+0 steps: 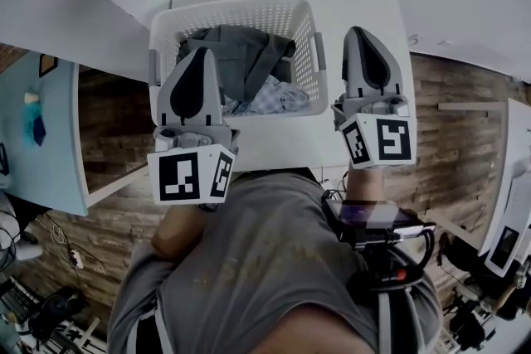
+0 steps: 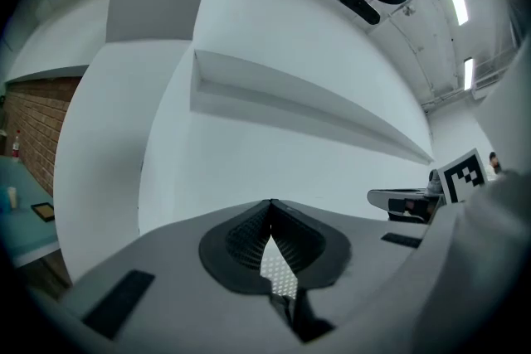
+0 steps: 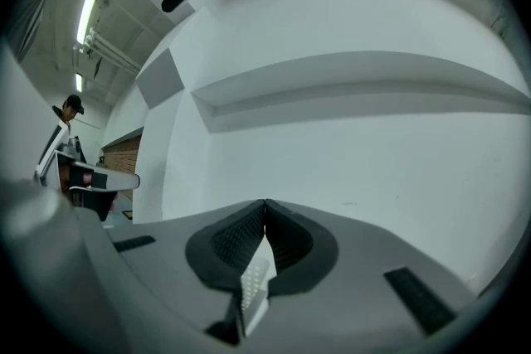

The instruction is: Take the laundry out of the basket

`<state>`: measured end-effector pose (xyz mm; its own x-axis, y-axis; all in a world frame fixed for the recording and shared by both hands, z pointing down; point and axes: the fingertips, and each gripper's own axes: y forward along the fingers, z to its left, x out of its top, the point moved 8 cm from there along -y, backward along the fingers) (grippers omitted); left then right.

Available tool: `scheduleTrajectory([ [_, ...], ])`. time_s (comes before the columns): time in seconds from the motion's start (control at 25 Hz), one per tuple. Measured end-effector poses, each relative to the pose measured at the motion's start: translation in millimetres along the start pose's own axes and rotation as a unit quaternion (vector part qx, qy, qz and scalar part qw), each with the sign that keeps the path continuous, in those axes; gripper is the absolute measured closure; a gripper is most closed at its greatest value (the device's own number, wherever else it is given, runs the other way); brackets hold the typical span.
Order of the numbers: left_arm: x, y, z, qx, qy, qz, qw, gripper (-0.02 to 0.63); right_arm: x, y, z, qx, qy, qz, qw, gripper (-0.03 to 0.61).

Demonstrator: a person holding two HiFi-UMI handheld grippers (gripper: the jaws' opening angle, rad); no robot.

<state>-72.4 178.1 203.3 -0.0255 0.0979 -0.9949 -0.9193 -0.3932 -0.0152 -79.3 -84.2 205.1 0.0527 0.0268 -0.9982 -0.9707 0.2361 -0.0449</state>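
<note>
I am looking steeply down over a white table set on a brick-patterned floor. On the table stands a white perforated plastic laundry basket. The laundry is all inside it: a dark grey garment heaped at the middle, and a pale checked cloth against the near wall. My left gripper hangs level over the basket's near left corner, above the clothes and not touching them. My right gripper is held just outside the basket's right wall. In both gripper views the jaws are pressed together with nothing between them, facing only a bare white wall. I judge the task is at its start, in the approach, with nothing lifted yet. The next move calls for parting one pair of jaws, tipping it down into the heap and pinching a fold of the grey garment. I can read no brand or writing; each gripper's cube bears only black-and-white square markers.
</note>
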Motion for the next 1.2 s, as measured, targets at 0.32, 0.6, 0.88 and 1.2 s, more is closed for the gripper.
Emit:
scheduleTrajectory([
  [0.32, -29.2, 48.8, 16.6, 0.022, -0.006, 0.071, 0.9972, 0.603, -43.6, 43.2, -51.3, -0.026, 0.019, 0.045, 0.998, 0.571],
  [0.6, -59.4, 78.1, 30.7, 0.029, -0.016, 0.156, 0.9872, 0.482, -87.4, 83.1, -78.2, -0.027, 0.032, 0.087, 0.995, 0.571],
  [0.88, -88.4, 105.1, 38.9, 0.014, -0.034, 0.235, 0.9712, 0.356, -123.0, 119.5, -88.4, -0.008, 0.054, 0.115, 0.992, 0.571],
  [1.2, -127.4, 121.4, 51.5, 0.019, -0.039, 0.333, 0.9418, 0.199, -152.9, 148.5, -97.0, 0.003, 0.081, 0.131, 0.988, 0.571],
])
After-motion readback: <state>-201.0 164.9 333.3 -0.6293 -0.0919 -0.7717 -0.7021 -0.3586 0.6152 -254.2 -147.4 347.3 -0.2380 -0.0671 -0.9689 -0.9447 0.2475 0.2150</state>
